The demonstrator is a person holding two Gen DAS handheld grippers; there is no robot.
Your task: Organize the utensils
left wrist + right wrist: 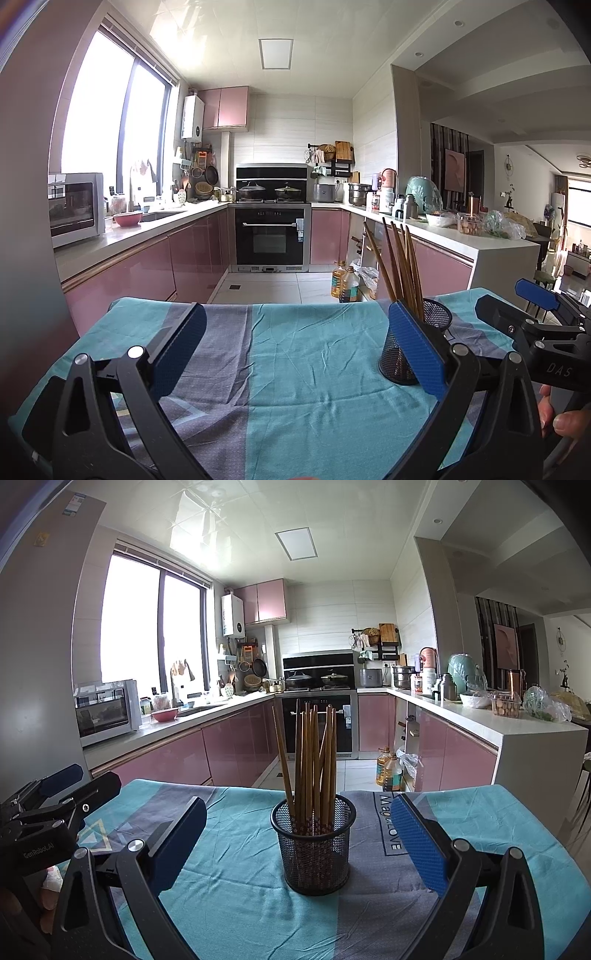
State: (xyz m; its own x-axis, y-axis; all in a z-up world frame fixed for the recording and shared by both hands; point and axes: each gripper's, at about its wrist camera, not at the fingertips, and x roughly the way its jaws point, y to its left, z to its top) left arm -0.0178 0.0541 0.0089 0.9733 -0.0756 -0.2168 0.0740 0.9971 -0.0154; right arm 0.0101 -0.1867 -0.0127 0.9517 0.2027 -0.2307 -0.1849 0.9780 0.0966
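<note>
a black wire-mesh holder (313,849) is seen standing upright on a table draped in a teal and grey-purple patterned cloth (229,897), with a bundle of brown wooden chopsticks (312,760) held upright inside it, their tips fanned slightly apart above the rim. the holder is framed squarely between the two blue-padded fingers of the right gripper (299,845), whose jaws are spread wide with nothing gripped; neither pad is touching the mesh. the words "magic love" can be read on the cloth just right of the holder.

in the left wrist view, the left gripper (295,354) is likewise shown wide open and empty above a bare stretch of cloth (295,369). the same holder (413,343) is partly hidden behind that gripper's right finger, with the chopsticks (399,269) leaning out above it. the right gripper (532,306) is visible at the far right edge of this view, and part of a person's hand (561,417) is seen gripping below it. the left gripper (55,794) appears in turn at the left edge of the right wrist view.

beyond the table, a kitchen with pink cabinet fronts (236,749) is shown, with a built-in oven (271,236) at the back, two lidded pans on the hob above it, a microwave (74,210) on the left counter, and bottles of cooking oil (388,770) standing on the tiled floor.
</note>
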